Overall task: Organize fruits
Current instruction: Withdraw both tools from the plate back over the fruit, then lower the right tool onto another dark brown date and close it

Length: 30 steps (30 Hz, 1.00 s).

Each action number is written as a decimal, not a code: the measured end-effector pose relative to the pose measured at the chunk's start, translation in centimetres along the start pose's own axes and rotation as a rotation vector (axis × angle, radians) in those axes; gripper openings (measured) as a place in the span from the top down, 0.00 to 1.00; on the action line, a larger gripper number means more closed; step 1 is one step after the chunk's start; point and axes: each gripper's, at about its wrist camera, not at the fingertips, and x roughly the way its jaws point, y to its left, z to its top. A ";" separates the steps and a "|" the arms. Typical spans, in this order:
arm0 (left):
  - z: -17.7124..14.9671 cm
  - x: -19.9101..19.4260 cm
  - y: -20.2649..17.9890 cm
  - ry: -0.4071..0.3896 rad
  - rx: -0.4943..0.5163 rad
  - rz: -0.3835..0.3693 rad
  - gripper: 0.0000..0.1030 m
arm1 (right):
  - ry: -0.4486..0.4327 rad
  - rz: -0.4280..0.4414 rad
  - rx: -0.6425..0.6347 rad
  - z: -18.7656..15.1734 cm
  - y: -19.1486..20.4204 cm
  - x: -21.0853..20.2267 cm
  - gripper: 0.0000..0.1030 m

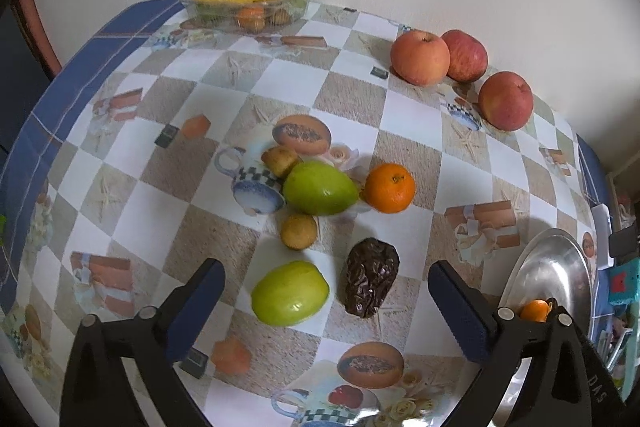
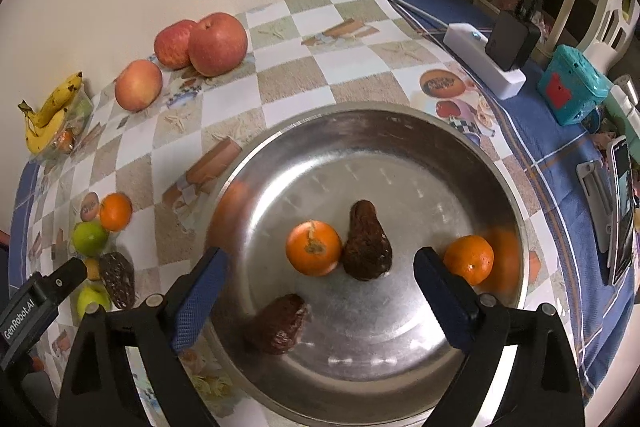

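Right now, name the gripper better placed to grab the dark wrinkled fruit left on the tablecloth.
Left. The left gripper stands open right over the dark wrinkled fruit beside the green fruit. The right gripper, also open, hangs over the metal bowl, away from that cluster.

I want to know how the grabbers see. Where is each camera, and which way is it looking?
Left wrist: on the left gripper, looking down at loose fruit on the tablecloth; its open fingers show.
Right wrist: on the right gripper, looking down into the metal bowl; its open fingers show.
Both see: the apples.
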 end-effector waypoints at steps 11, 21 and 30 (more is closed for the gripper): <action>1.7 -1.2 2.9 -0.041 0.000 -0.002 0.00 | 0.052 0.066 -0.054 1.8 5.2 -0.7 0.08; 3.6 -1.6 10.6 -0.057 -0.204 -0.007 0.00 | 0.062 0.176 -0.160 1.2 12.2 -0.2 0.08; 3.0 0.5 11.2 0.001 -0.244 -0.012 0.00 | 0.108 0.199 -0.227 -0.9 15.1 2.7 0.08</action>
